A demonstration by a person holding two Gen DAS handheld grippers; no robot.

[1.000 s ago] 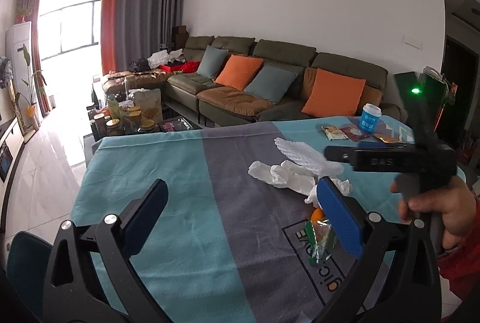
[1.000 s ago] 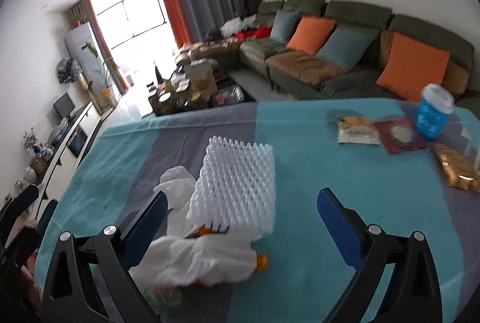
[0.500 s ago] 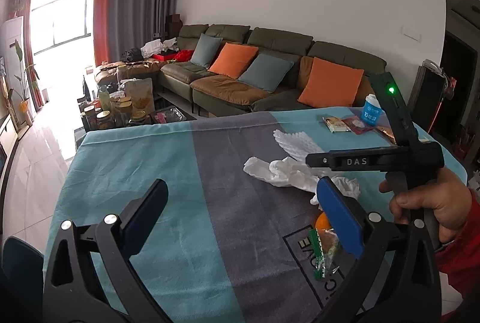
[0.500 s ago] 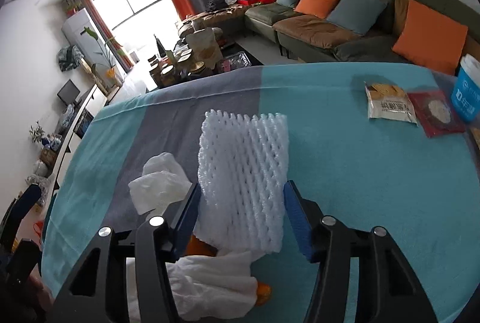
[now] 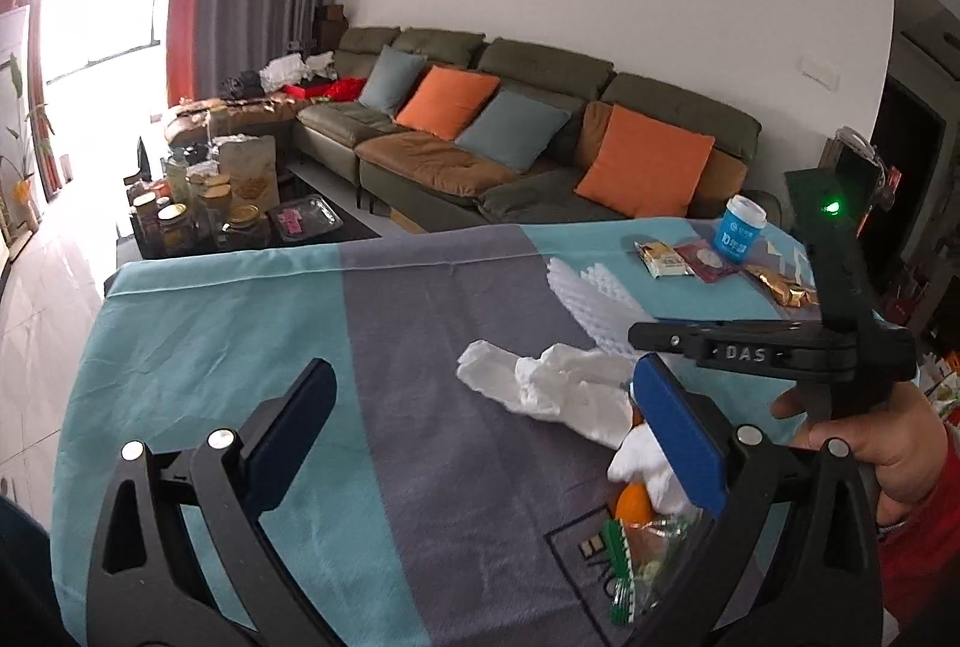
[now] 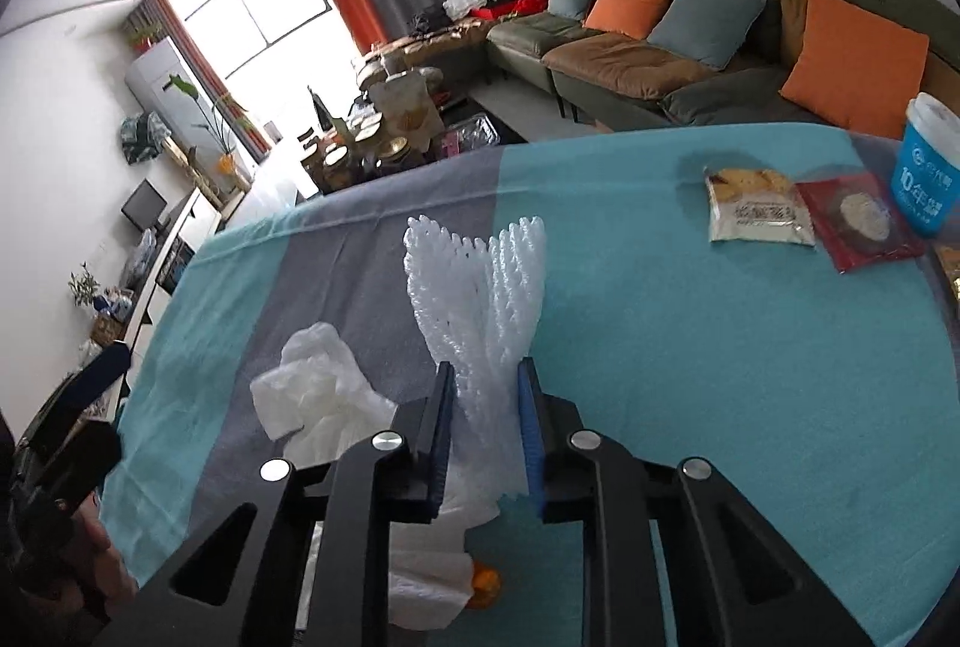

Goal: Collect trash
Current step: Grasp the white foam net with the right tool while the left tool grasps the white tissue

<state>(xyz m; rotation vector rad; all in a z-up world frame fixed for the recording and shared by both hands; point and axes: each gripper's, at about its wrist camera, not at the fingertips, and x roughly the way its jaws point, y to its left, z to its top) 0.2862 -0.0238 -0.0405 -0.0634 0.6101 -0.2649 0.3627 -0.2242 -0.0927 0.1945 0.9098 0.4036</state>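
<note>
A white foam fruit net (image 6: 474,287) lies on the teal and grey tablecloth (image 6: 690,347). My right gripper (image 6: 486,377) has its jaws closing on the net's near end, and the blue pads pinch it into a narrow waist. Beside it sits crumpled white tissue (image 6: 312,383), with orange peel (image 6: 483,584) under the gripper. In the left wrist view my left gripper (image 5: 480,371) hovers open over the cloth, nothing between its fingers. The tissue (image 5: 552,389), orange peel (image 5: 636,503) and a clear wrapper with a green strip (image 5: 636,557) lie by its right finger.
A blue paper cup (image 5: 741,230), a pale snack packet (image 5: 663,257), a red packet (image 6: 864,227) and a gold wrapper (image 5: 786,287) sit at the table's far right. Beyond the far edge are a sofa (image 5: 540,155) and a low table of jars (image 5: 198,221).
The right jaws went from wide open to pressing the foam net, squeezing it narrow. The left gripper came closer to the tissue pile and stayed open.
</note>
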